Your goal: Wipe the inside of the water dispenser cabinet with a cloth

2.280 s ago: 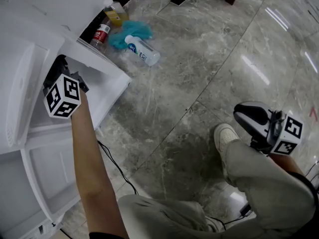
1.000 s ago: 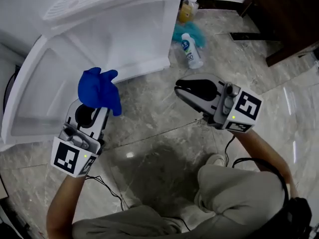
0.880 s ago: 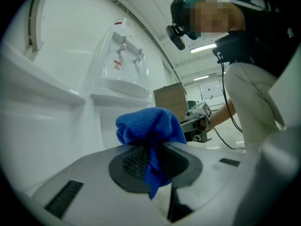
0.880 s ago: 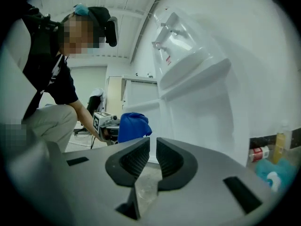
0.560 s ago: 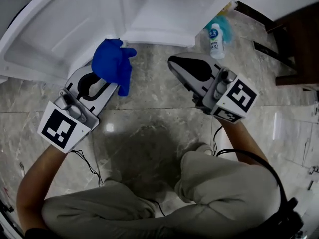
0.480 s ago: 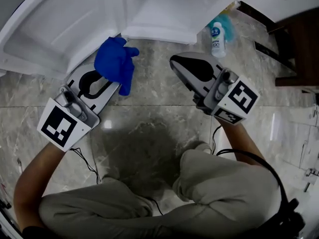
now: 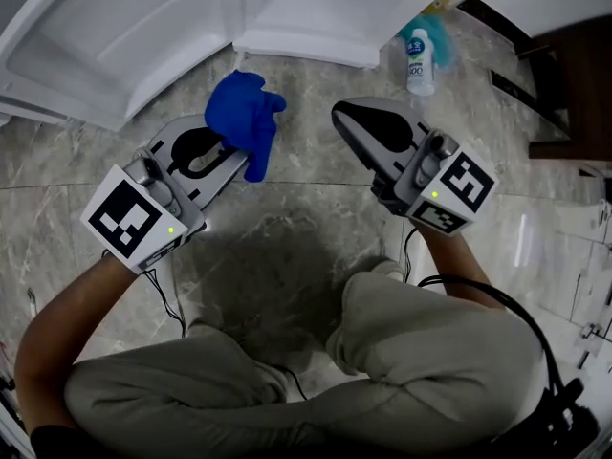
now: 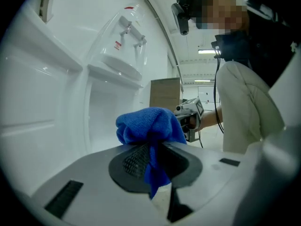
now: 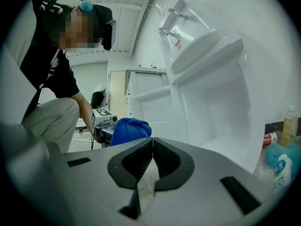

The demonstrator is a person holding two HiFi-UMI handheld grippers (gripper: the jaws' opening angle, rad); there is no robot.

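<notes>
Two seconds back my left fingers (image 8: 134,160) were inside the cabinet (image 7: 143,36); now they clamp the blue cloth (image 7: 244,118) over the floor (image 7: 287,247), centre-left. My right fingers (image 9: 167,163) are pressed together, empty. Wiping looks finished or paused.

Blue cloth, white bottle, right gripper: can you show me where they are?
blue cloth (image 7: 244,113), head view, on its bunched middle.
white bottle (image 7: 418,57), head view, on its label.
right gripper (image 7: 342,115), head view, at its closed jaw tips.
</notes>
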